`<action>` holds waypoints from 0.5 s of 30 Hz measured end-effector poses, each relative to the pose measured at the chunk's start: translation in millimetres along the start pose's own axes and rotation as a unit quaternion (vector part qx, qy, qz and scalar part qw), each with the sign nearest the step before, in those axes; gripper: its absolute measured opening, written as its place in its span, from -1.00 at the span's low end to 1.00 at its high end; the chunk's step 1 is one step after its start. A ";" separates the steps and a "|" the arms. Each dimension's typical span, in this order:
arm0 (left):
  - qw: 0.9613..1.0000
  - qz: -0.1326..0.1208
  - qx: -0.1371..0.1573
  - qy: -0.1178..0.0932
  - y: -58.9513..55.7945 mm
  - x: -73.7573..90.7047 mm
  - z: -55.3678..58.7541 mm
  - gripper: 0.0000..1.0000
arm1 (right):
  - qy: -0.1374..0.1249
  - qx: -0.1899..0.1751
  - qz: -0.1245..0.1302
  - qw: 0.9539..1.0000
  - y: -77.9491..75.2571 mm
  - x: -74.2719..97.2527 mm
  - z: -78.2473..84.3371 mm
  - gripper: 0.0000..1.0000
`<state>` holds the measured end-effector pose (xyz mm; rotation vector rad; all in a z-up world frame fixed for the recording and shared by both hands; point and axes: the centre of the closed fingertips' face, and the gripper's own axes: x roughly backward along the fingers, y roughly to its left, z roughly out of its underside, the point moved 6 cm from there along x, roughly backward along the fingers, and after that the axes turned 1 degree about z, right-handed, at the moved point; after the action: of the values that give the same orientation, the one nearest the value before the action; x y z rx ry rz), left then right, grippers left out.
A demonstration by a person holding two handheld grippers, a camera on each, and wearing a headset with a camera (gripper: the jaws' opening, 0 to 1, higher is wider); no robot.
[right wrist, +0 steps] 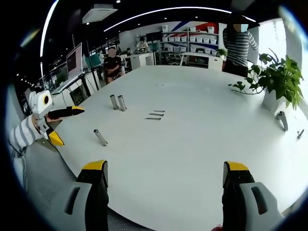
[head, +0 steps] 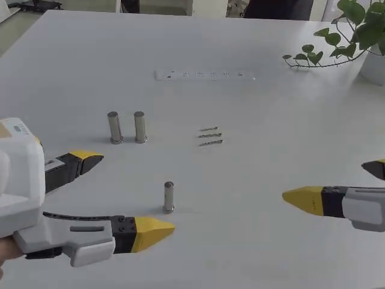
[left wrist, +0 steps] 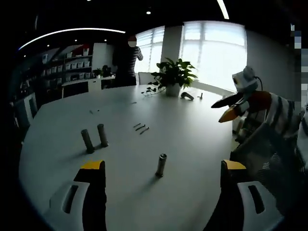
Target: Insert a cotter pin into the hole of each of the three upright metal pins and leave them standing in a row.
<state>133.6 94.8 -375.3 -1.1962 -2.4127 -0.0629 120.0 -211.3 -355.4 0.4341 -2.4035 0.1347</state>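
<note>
Three in head view: pair of metal pins upright, side by side; lone metal pin upright, nearer, between left gripper and right gripper; cotter pins lying flat, apart.
Left gripper view: jaws spread wide, empty; lone metal pin just ahead.
Right gripper view: jaws spread, empty; plant pot holds a leafy plant.
Handling: cotter pins probably light, thin, slippery; pinch at the head end.

A green plant in a white pot stands on a big white table. A flat white strip lies on the table, well apart from the plant. A small grey tool lies near the plant. A person in a striped top stands behind the plant. Another person sits far from it, across the table.
</note>
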 end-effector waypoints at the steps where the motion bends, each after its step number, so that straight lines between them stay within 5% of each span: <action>1: 1.000 -0.007 -0.001 0.003 0.0 0.0 1.7 0.98 | 0.003 0.005 0.006 1.000 -2.5 0.9 0.1 0.97; 4: 1.000 -0.017 -0.014 0.022 -2.3 -0.1 10.5 0.98 | 0.015 0.019 0.008 1.000 -7.6 2.4 1.9 0.96; 15: 0.999 -0.032 -0.008 0.035 -8.7 -0.8 22.1 0.98 | 0.052 0.076 -0.014 0.996 -14.9 -9.8 -5.6 0.96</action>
<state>119.1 93.9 -394.2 -1.1050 -2.3942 -0.1413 135.5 -221.5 -357.7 0.5176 -2.2931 0.3226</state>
